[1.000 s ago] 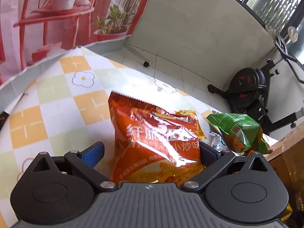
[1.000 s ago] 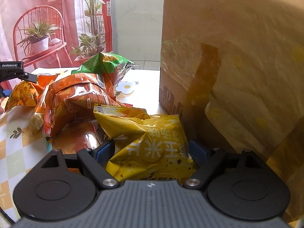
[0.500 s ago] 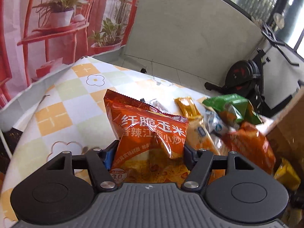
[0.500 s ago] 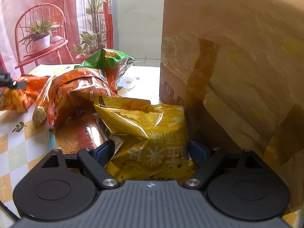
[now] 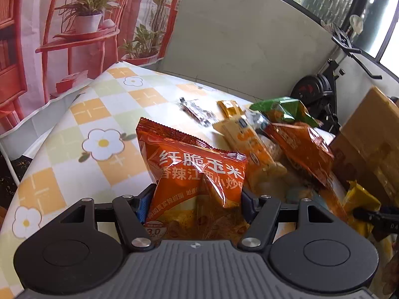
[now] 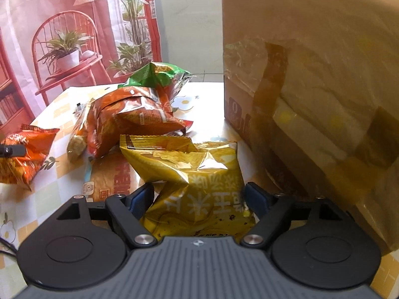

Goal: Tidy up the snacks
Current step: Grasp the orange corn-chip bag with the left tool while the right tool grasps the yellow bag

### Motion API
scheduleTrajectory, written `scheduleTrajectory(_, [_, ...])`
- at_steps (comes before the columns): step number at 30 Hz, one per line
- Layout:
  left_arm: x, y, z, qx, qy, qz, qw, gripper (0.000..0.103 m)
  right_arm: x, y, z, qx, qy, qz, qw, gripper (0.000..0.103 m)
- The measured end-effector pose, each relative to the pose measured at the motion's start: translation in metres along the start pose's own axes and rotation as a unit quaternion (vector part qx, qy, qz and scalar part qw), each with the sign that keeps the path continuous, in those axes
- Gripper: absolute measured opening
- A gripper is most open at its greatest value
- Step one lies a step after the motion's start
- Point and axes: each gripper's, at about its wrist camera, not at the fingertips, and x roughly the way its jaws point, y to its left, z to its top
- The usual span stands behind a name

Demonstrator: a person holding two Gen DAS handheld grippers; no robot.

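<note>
My left gripper (image 5: 197, 199) is shut on an orange snack bag (image 5: 194, 169) with white lettering and holds it above the checked tablecloth (image 5: 87, 114). The same bag (image 6: 27, 154) shows at the far left of the right wrist view. My right gripper (image 6: 199, 196) straddles a crumpled yellow snack bag (image 6: 199, 174) that lies at the foot of the cardboard box (image 6: 311, 87). Its jaws are closing, with a thin dark gap still beside the left pad. A heap of snacks lies behind: a big orange bag (image 6: 129, 122) and a green bag (image 6: 159, 77).
The tall taped cardboard box fills the right side and stands close to my right gripper. A flat orange pack (image 6: 112, 179) lies under the yellow bag. Small packets (image 5: 234, 122) are scattered mid-table. An exercise bike (image 5: 314, 92) stands beyond the table's far edge.
My left gripper closed on the orange bag and carried it sideways, bringing the snack heap and box into its view. The right jaws narrowed slightly around the yellow bag, whose top folded over.
</note>
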Motion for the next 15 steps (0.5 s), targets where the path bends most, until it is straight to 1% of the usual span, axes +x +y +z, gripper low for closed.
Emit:
scheduleTrajectory(5, [-0.007,-0.008,-0.015,-0.002,-0.002,-0.001,1.0,0.07,-0.008,0.001,-0.003,-0.001,0.003,0.009,1.0,0.081])
scheduleTrajectory(11, [-0.011,-0.007,-0.022,-0.016,-0.006,0.002,0.9999,0.07,-0.013,0.001,-0.007,-0.016,0.003,0.011,1.0,0.082])
scheduleTrajectory(15, [-0.011,-0.01,-0.025,-0.008,-0.007,0.004,0.9999,0.071,-0.016,0.0,-0.009,-0.027,0.0,0.01,1.0,0.082])
